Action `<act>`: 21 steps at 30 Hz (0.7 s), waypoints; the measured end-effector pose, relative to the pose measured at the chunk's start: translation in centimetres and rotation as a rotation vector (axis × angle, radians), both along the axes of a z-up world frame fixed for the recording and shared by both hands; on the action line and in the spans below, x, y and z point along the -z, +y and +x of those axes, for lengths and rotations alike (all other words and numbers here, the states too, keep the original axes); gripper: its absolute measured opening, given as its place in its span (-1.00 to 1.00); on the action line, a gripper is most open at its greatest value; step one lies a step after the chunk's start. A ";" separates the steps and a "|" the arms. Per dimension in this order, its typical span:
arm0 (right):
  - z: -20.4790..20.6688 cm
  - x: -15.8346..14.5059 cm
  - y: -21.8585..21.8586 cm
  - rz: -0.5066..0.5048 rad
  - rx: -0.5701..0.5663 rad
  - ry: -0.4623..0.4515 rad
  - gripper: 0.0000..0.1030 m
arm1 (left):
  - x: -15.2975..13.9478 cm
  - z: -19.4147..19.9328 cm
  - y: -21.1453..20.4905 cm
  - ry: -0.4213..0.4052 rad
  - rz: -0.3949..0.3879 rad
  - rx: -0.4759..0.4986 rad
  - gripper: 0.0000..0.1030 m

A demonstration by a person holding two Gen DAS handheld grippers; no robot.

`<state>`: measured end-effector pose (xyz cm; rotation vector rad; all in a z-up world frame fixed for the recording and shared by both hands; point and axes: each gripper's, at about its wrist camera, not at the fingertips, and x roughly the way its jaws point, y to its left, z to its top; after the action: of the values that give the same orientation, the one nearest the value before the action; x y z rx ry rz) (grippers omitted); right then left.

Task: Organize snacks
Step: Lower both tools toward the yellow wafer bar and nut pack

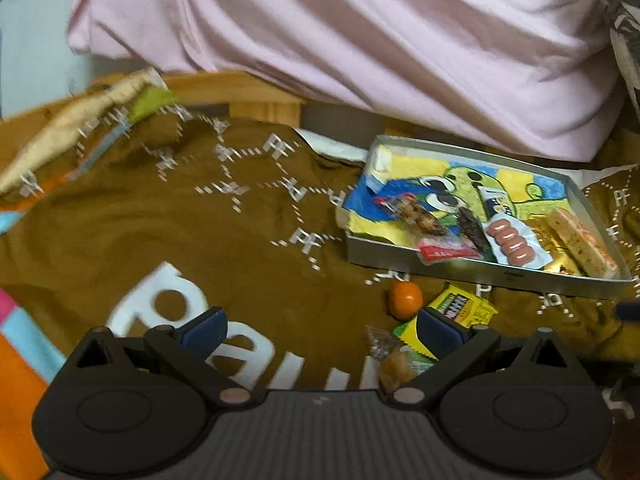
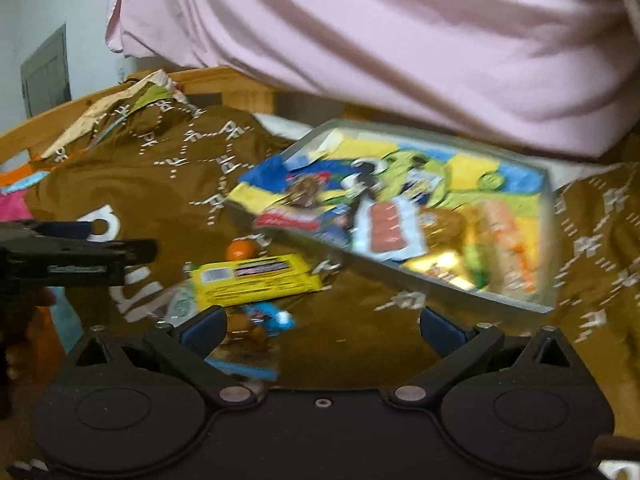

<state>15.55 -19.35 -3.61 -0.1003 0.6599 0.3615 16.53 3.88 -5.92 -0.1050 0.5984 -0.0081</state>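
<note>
A metal tray [image 1: 440,268] with a colourful paper lining rests on the brown cloth at the right. It holds a cookie pack [image 1: 414,214], a sausage pack [image 1: 512,242], gold wrappers and an orange-white bar [image 1: 582,242]. In front of it lie an orange ball [image 1: 406,299], a yellow packet [image 1: 464,308] and a clear-wrapped brown sweet [image 1: 394,364]. My left gripper [image 1: 322,330] is open and empty, left of these loose snacks. My right gripper [image 2: 322,328] is open and empty, above the cloth near the yellow packet [image 2: 256,280], a blue-wrapped snack [image 2: 272,316] and the tray [image 2: 400,274].
A person in a pink shirt [image 1: 360,40] stands right behind the tray. A wooden bed frame [image 1: 264,110] edges the brown cloth [image 1: 240,240] at the back. Crumpled fabric lies at the far left. My left gripper's body [image 2: 120,240] shows at the left of the right wrist view.
</note>
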 end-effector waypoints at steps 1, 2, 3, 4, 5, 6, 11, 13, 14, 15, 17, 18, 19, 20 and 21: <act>0.3 0.5 0.4 0.017 -0.015 0.025 0.99 | 0.2 0.3 0.2 0.004 -0.028 0.014 0.99; 0.4 0.8 0.6 0.023 -0.025 0.037 0.99 | 0.3 0.6 0.4 0.005 -0.054 0.027 0.99; 0.6 1.2 1.0 0.023 -0.034 0.048 0.99 | 0.3 0.8 0.5 0.005 -0.071 0.041 0.99; 0.8 1.6 1.4 0.018 -0.045 0.054 0.99 | 0.4 1.1 0.4 0.007 -0.081 0.055 0.99; 1.0 1.9 1.6 0.014 -0.052 0.059 0.99 | 0.4 1.4 0.3 0.008 -0.086 0.072 0.99; 1.3 2.2 1.9 0.012 -0.058 0.067 0.99 | 0.4 1.7 0.2 0.007 -0.088 0.094 0.99; 3.1 3.9 3.1 0.068 -0.079 0.143 0.98 | 0.5 3.5 -1.4 0.014 -0.079 0.237 0.99; 3.7 4.5 3.7 0.072 -0.089 0.164 0.98 | 0.4 4.0 -2.1 0.036 -0.072 0.301 0.99; 3.9 4.8 3.9 0.073 -0.097 0.176 0.97 | 0.4 4.3 -2.4 0.041 -0.076 0.341 0.99; 4.2 5.1 4.1 0.069 -0.101 0.187 0.94 | 0.5 4.4 -2.7 0.045 -0.079 0.377 0.99; 4.2 5.5 4.4 0.053 -0.104 0.186 0.92 | 0.7 4.7 -3.2 0.045 -0.066 0.427 0.99; 4.2 5.6 4.6 0.044 -0.106 0.181 0.89 | 0.8 4.8 -3.4 0.044 -0.055 0.437 0.99; 4.3 5.6 4.7 0.039 -0.107 0.180 0.88 | 1.0 5.0 -3.6 0.047 -0.047 0.446 0.99; 4.3 5.7 4.7 0.039 -0.107 0.177 0.86 | 1.1 5.3 -3.7 0.054 -0.045 0.456 0.98; 4.3 5.7 4.7 0.039 -0.108 0.175 0.83 | 1.2 5.5 -3.7 0.062 -0.048 0.465 0.96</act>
<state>19.80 -14.67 -9.29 -0.0679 0.8216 0.4909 22.05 0.16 -7.15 -0.0111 0.6744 -0.4716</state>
